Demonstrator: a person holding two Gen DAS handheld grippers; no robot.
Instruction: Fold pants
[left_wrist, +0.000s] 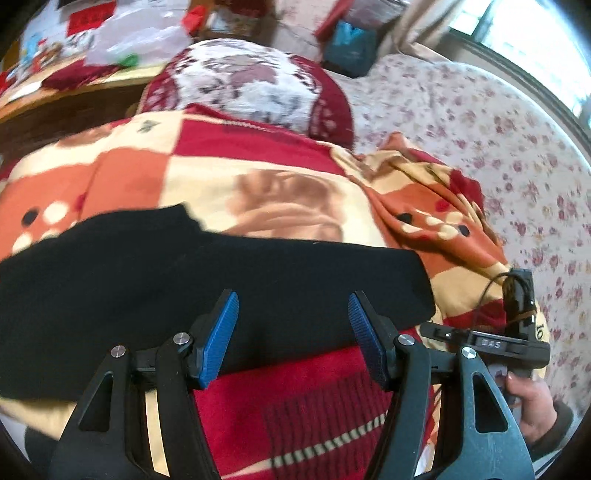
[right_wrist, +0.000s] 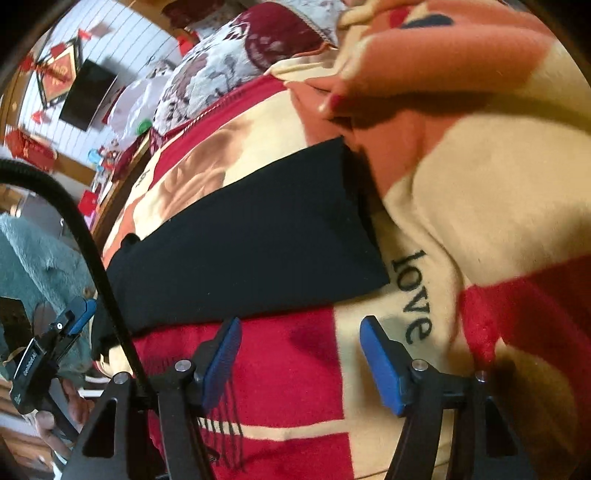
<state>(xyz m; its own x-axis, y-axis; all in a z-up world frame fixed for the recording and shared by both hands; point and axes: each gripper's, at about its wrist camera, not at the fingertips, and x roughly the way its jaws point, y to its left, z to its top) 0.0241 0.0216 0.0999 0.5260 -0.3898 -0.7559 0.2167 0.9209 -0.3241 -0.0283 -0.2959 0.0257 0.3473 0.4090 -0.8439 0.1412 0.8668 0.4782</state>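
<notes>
Left wrist view: our left gripper (left_wrist: 293, 328) stands wide open and holds nothing; the black pants (left_wrist: 207, 291) lie across the frame's lower middle on the patterned blanket (left_wrist: 229, 166). Closing too deep risks pinching blanket with cloth.

Right wrist view: our right gripper (right_wrist: 301, 354) is open and empty, over blanket just below the pants (right_wrist: 243, 236) at frame centre. Risk: grasping blanket alone.

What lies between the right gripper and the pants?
Only blanket: in the right wrist view, the open right gripper hovers short of the pants.
</notes>
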